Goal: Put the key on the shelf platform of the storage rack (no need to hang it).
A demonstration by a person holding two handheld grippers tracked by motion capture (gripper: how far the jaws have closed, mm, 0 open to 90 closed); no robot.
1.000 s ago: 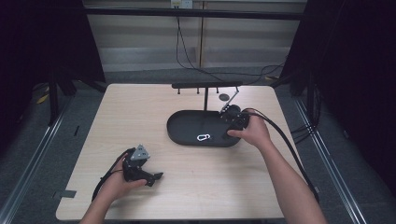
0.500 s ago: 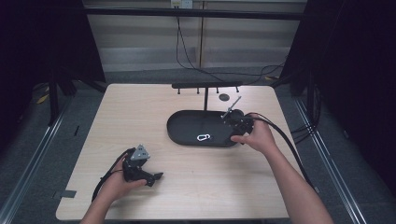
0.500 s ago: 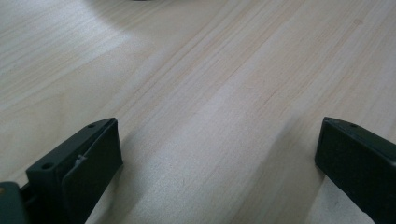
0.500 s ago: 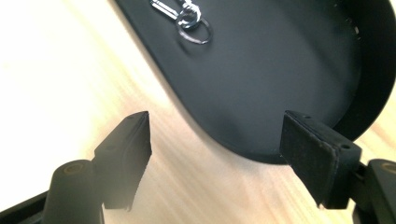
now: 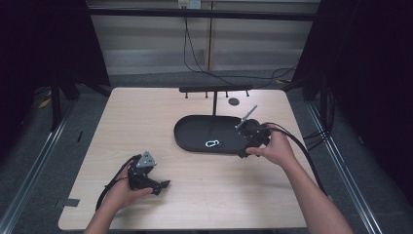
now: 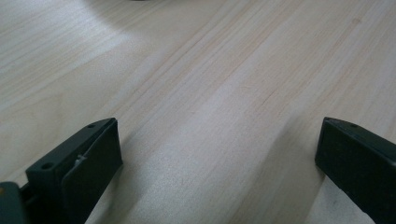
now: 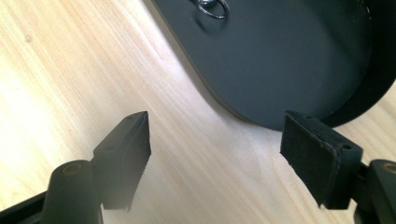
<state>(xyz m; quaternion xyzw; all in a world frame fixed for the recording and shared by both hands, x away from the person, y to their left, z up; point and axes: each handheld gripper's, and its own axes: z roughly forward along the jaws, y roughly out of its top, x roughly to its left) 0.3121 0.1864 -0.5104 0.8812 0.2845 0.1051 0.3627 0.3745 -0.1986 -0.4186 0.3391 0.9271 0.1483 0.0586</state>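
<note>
1. So, my right gripper (image 5: 249,141) sits at the near right edge of the black tray (image 5: 190,139), its jaws spread wide with nothing between them; they have just been opening.
2. The thing I'm working with is the small metal clip (image 5: 212,144), lying flat on the tray floor near the middle, towards the near rim. In the right gripper view its ring end (image 7: 212,8) shows at the top, well ahead of the jaws.
3. I judge it light, stiff and hard (bare metal on a smooth tray, so likely to skate if nudged sideways). It won't crush, but it could squirt out of the pads.
4. It lies very flat, so I'd come down nearly upright and close across the narrow width of its body, not on the loose ring, which would swing.
5. The tray rim is low; I'd clear it first, since the jaws now straddle its edge over the wooden table (image 5: 146,117).
6. My left gripper (image 5: 155,184) rests on the table at the near left, well apart from the tray, jaws wide apart on bare wood.
</note>
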